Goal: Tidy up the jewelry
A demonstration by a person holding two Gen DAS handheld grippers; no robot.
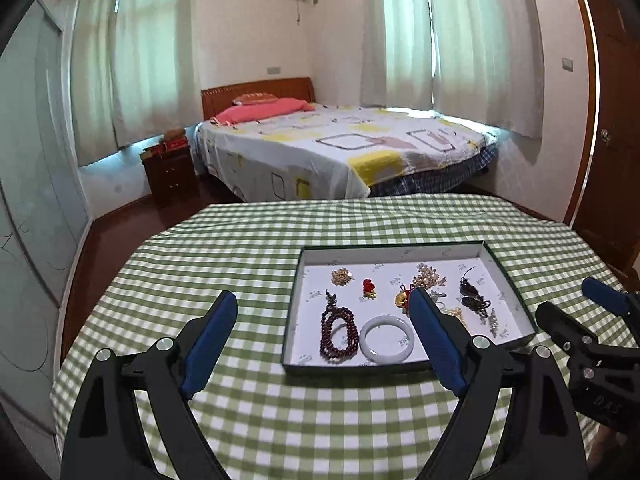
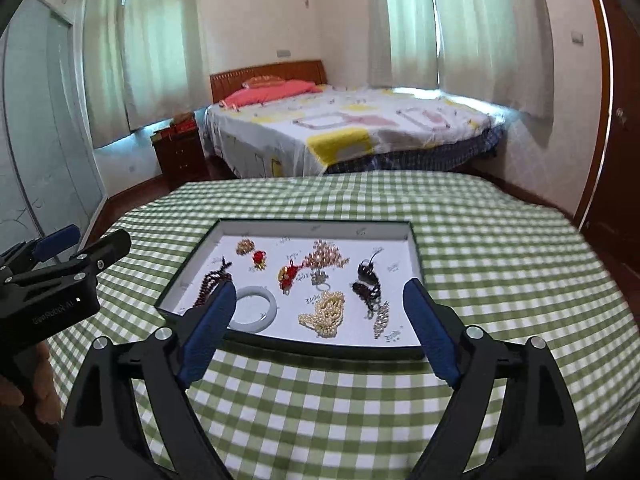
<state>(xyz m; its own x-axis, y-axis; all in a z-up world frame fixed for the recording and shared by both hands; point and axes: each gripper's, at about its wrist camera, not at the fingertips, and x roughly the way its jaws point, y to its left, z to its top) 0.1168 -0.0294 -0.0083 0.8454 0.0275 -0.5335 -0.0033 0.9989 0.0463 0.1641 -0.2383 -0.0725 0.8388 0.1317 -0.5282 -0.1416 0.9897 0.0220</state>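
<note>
A shallow white tray with a dark rim [image 1: 294, 308] [image 2: 418, 256] lies on the green checked tablecloth and holds the jewelry. In it are a dark red bead string [image 1: 338, 334] [image 2: 206, 286], a white bangle [image 1: 387, 340] [image 2: 262, 308], a pearl strand [image 2: 326, 312], a red and gold charm [image 1: 369, 289] [image 2: 290, 274], a gold cluster [image 1: 341, 276] [image 2: 245, 246], a pink bead cluster [image 2: 325, 259] and dark hair clips [image 1: 472, 294] [image 2: 366, 280]. My left gripper [image 1: 322, 316] is open and empty above the tray's near left corner. My right gripper [image 2: 320, 304] is open and empty above the tray's near edge.
The table [image 1: 240, 248] fills the foreground. Behind it stands a bed [image 1: 340, 148] with a wooden nightstand [image 1: 168, 172] at its left. A wooden door [image 1: 616, 120] is at the right, curtained windows behind.
</note>
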